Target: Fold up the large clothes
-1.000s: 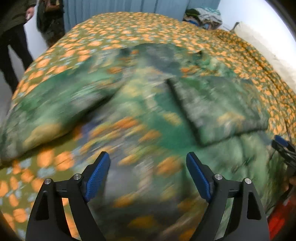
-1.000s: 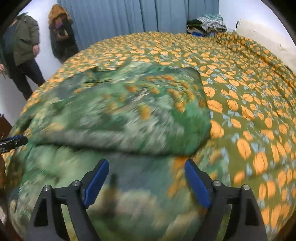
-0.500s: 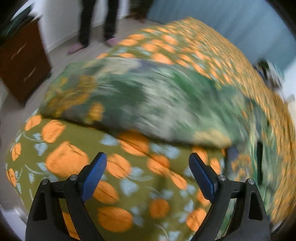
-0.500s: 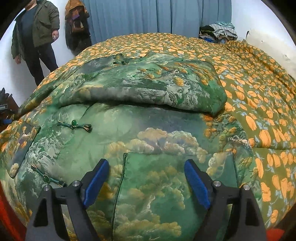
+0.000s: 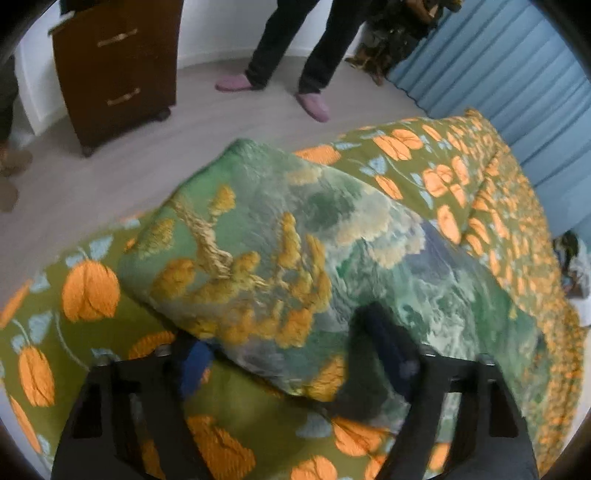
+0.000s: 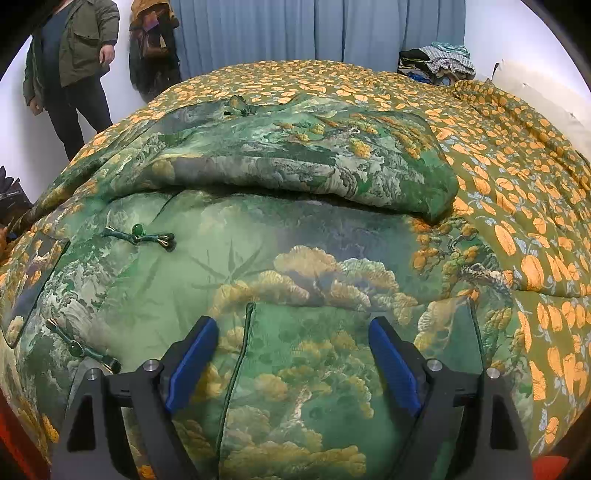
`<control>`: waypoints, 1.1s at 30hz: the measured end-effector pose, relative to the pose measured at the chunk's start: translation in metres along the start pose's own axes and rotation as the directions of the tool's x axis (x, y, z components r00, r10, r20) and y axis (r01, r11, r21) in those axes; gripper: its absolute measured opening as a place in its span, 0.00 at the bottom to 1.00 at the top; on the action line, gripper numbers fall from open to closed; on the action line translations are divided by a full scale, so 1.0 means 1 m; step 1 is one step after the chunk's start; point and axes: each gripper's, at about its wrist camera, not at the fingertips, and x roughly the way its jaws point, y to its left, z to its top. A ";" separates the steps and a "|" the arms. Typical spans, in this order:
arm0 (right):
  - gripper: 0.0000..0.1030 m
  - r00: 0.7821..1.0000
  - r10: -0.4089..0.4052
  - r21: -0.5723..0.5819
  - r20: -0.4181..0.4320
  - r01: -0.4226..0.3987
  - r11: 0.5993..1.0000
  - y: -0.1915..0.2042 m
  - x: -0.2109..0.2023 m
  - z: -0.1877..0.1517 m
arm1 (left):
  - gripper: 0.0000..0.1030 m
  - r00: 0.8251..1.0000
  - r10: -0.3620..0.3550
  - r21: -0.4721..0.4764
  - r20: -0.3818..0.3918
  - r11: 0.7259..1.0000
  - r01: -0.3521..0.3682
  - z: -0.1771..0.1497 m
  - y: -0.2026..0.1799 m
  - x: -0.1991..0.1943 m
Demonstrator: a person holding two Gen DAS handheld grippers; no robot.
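Nearest in the right wrist view, the right gripper (image 6: 291, 360) is seen with its two blue-padded fingers spread wide, released and grasping nothing, poised over a patch pocket (image 6: 354, 373) on the green padded jacket (image 6: 229, 258). The jacket is spread front-up over the orange-flowered bedspread (image 6: 517, 147), filling the near half of the bed. Three knotted frog fastenings can be counted on it: one (image 6: 83, 349) close to the left finger, one (image 6: 138, 234) further up, and one (image 6: 236, 107) at the collar. One sleeve (image 6: 314, 162) is seen folded across the chest, its cuff end lying toward the right edge of the garment.

In the left wrist view, the left gripper (image 5: 291, 354) is also seen with its fingers apart; the other sleeve (image 5: 266, 258) lies between and partly over the blurred pads, but whether the cloth is pinched cannot be told. That sleeve is rested on the bedspread near the bed's edge.

Beyond the bed, one dark wooden cabinet (image 5: 114, 66) with two drawer handles is stood on the floor. One person (image 6: 70, 62) in an olive coat is seen by the wall, with a pair of pink slippers worn on the feet in the left view. One pile of clothes (image 6: 436, 62) is heaped at the far side, before the blue curtain (image 6: 258, 33).
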 end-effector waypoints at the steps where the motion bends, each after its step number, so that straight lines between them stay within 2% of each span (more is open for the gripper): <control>1: 0.85 1.000 -0.001 0.001 -0.001 0.001 1.000 0.000 0.001 0.000 | 0.46 1.000 0.021 0.028 0.011 0.999 -0.021 0.001 0.000 -0.002; 4: 0.86 1.000 -0.003 0.002 0.001 0.003 1.000 0.001 0.003 0.000 | 0.21 0.997 0.062 0.123 0.036 0.990 -0.065 0.000 -0.011 -0.006; 6: 0.87 1.000 -0.003 0.003 0.001 0.003 1.000 0.000 0.003 0.000 | 0.16 0.994 0.091 0.189 0.063 0.977 -0.101 -0.004 -0.020 -0.014; 8: 0.87 1.000 -0.004 0.006 0.003 0.004 1.000 0.001 0.003 0.000 | 0.13 0.982 0.128 0.276 0.135 0.948 -0.161 -0.012 -0.036 -0.031; 10: 0.87 1.000 -0.001 0.006 0.004 0.001 1.000 0.000 0.003 -0.001 | 0.12 0.968 0.128 0.352 0.217 0.914 -0.200 -0.018 -0.055 -0.050; 12: 0.87 1.000 0.004 0.010 0.005 -0.004 1.000 0.000 0.002 -0.001 | 0.11 0.952 0.084 0.431 0.293 0.877 -0.210 -0.028 -0.077 -0.075; 14: 0.87 1.000 0.007 0.016 0.007 -0.007 1.000 -0.001 0.000 0.000 | 0.11 0.935 0.002 0.520 0.354 0.831 -0.198 -0.041 -0.104 -0.105; 15: 0.87 1.000 0.008 0.018 0.008 -0.008 1.000 -0.001 0.000 0.001 | 0.11 0.926 -0.045 0.562 0.375 0.805 -0.188 -0.049 -0.118 -0.121; 18: 0.87 1.000 0.014 0.027 0.015 -0.014 1.000 -0.001 -0.003 0.002 | 0.11 0.889 -0.226 0.707 0.400 0.693 -0.142 -0.083 -0.166 -0.172; 19: 0.87 1.000 0.017 0.031 0.017 -0.018 0.999 -0.002 -0.004 0.002 | 0.11 0.871 -0.296 0.760 0.392 0.637 -0.126 -0.101 -0.186 -0.191; 20: 0.87 1.000 0.021 0.036 0.019 -0.022 0.999 -0.003 -0.005 0.002 | 0.11 0.858 -0.344 0.795 0.382 0.596 -0.115 -0.115 -0.200 -0.202; 22: 0.87 0.999 0.029 0.047 0.027 -0.030 0.998 -0.005 -0.009 0.003 | 0.11 0.830 -0.446 0.867 0.333 0.492 -0.083 -0.154 -0.231 -0.227; 23: 0.87 0.999 0.032 0.053 0.035 -0.033 0.998 -0.006 -0.012 0.004 | 0.11 0.822 -0.487 0.896 0.293 0.439 -0.059 -0.175 -0.246 -0.234; 24: 0.87 0.999 0.033 0.060 0.042 -0.035 0.998 -0.007 -0.015 0.005 | 0.11 0.819 -0.510 0.913 0.261 0.405 -0.039 -0.189 -0.257 -0.236; 26: 0.87 0.998 0.031 0.076 0.060 -0.035 0.997 -0.012 -0.021 0.005 | 0.11 0.821 -0.544 0.946 0.174 0.324 0.015 -0.229 -0.282 -0.234; 28: 0.87 0.997 0.023 0.095 0.070 -0.030 0.995 -0.019 -0.024 0.005 | 0.11 0.835 -0.540 0.964 0.107 0.263 0.047 -0.263 -0.299 -0.219; 30: 0.87 0.997 0.017 0.115 0.075 -0.026 0.993 -0.026 -0.026 0.004 | 0.11 0.859 -0.508 0.972 0.055 0.226 0.072 -0.293 -0.309 -0.196; 32: 0.87 0.997 0.013 0.135 0.078 -0.023 0.991 -0.033 -0.028 0.002 | 0.13 0.898 -0.441 0.980 0.003 0.181 0.085 -0.325 -0.314 -0.168; 33: 0.87 0.997 0.013 0.144 0.079 -0.024 0.989 -0.037 -0.028 0.002 | 0.20 0.914 -0.405 0.983 -0.016 0.163 0.089 -0.337 -0.313 -0.156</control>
